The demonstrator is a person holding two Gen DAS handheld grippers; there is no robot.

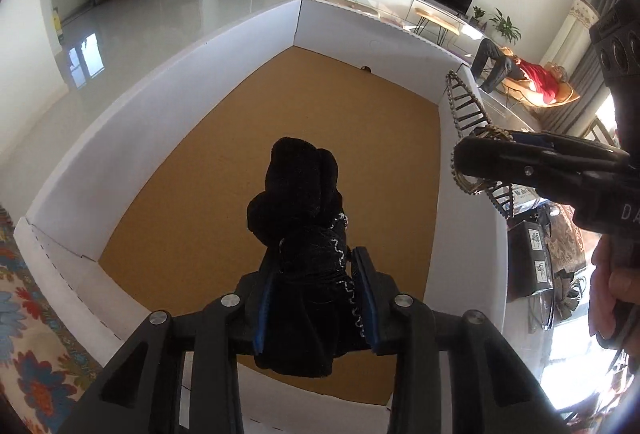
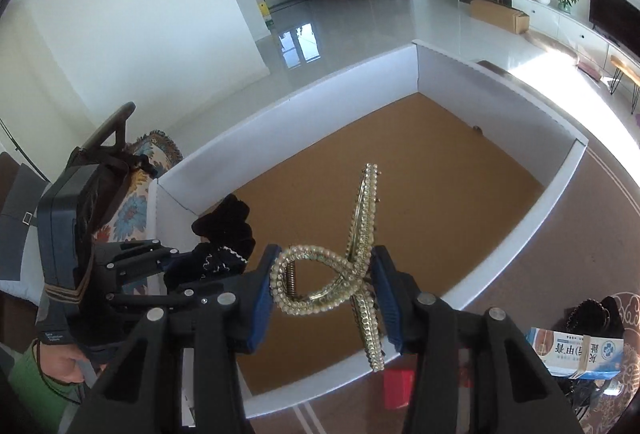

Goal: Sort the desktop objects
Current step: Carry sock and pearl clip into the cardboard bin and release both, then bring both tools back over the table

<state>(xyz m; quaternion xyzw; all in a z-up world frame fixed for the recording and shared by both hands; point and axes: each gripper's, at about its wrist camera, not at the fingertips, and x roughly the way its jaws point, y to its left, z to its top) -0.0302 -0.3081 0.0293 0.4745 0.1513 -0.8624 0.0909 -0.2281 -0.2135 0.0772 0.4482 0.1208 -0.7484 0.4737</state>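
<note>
left claw (image 1: pixel 316 298) clamps black scrunchie (image 1: pixel 300 201) | right claw (image 2: pixel 324 298) clamps pearl hair clip (image 2: pixel 340 274)

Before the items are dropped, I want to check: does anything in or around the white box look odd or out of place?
Little stands out. The white box holds only a small dark speck by its far wall; too small to identify. The left gripper holds the black scrunchie and the right gripper the pearl hair claw above it.
</note>
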